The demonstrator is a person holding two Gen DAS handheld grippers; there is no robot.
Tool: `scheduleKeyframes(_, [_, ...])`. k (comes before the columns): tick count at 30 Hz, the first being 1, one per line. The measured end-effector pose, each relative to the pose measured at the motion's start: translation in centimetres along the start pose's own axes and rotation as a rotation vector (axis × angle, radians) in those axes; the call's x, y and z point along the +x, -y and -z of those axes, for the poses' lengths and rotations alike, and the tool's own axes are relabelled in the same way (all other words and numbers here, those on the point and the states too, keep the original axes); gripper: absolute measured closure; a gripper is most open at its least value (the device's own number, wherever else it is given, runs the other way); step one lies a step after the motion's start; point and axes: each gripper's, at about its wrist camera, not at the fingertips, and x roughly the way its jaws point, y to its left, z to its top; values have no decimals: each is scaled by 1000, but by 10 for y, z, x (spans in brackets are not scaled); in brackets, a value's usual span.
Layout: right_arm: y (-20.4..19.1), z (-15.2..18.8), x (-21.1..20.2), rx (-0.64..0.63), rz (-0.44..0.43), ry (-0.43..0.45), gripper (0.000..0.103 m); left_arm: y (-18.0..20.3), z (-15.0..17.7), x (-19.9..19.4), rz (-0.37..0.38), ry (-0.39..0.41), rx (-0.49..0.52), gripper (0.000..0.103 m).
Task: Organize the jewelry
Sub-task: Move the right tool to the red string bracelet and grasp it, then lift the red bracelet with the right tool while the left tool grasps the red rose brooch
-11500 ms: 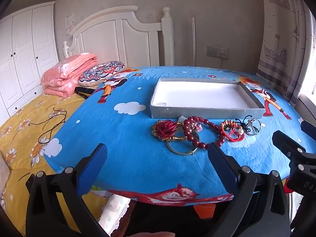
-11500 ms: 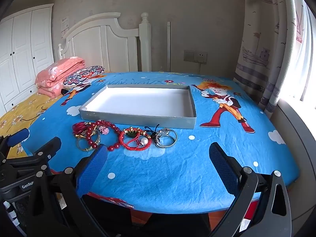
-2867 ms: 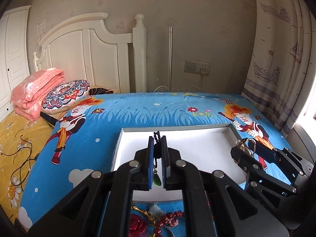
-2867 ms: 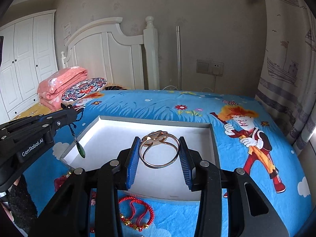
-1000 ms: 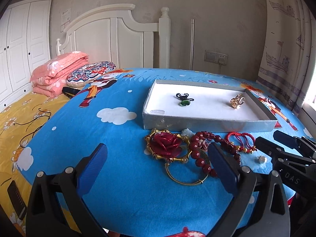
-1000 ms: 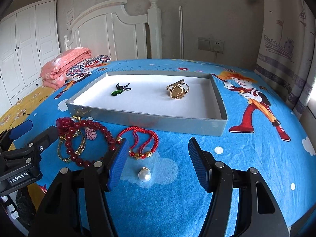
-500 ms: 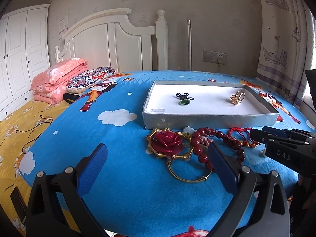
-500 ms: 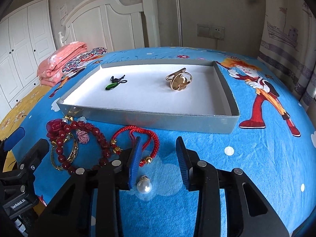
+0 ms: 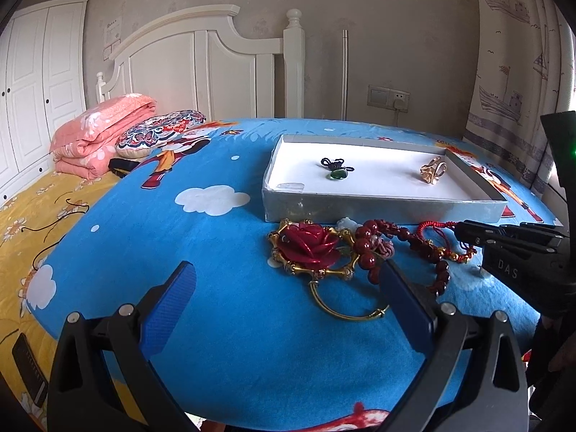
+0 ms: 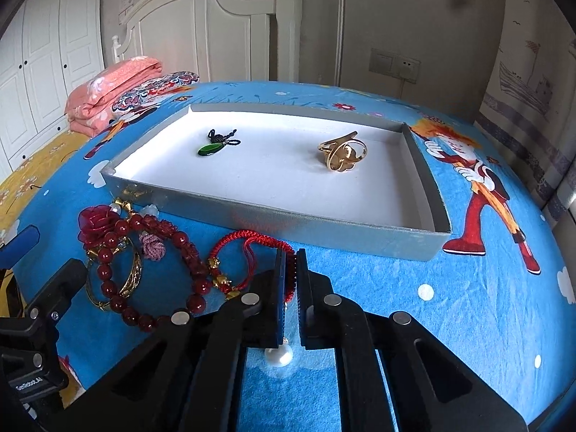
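The right tool (image 10: pixel 291 262) was nearly pressed together over the red braided cord bracelet (image 10: pixel 248 252), with the small white pearl bead (image 10: pixel 278 356) just below it; whether it actually pinched either, can't tell. Best bet: lift slowly so nothing snags, then carry to the shallow grey cardboard tray (image 10: pixel 324 223). The left tool (image 9: pixel 284 302) sat spread wide, empty, near the red rose brooch (image 9: pixel 310 245).

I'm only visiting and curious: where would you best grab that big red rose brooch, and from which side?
Probably by the thin gold hoop below the rose brooch, from the near side. The hoop juts toward the open left gripper, while red beads crowd the rose's right.
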Motion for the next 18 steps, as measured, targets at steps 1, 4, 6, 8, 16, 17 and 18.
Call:
scheduleKeyframes(1, [1,1,-2,9,0,11,97,-2,-1,0,5,-5,-6,5])
scheduleKeyframes(4, [2,3,-9,10,-4,40,97,-4,-5,0,8,-6,-13,5])
scheduleKeyframes(6, [1,4,-14,3,-2,64,97,-3,-8,2,3,-5,-8,5])
scheduleKeyframes(8, [-1,4,-21,-9,7,94,97,-1,-13,1,10,-1,-7,5])
scheduleKeyframes(16, [7,7,-32,-11,22,134,97,11,-16,11,11,-22,9,18])
scheduleKeyframes(17, [8,8,-32,-9,20,133,97,9,-17,15,3,-31,6,22])
scheduleKeyframes(18, [8,8,-31,-9,17,132,97,7,-19,19,-3,-40,4,24])
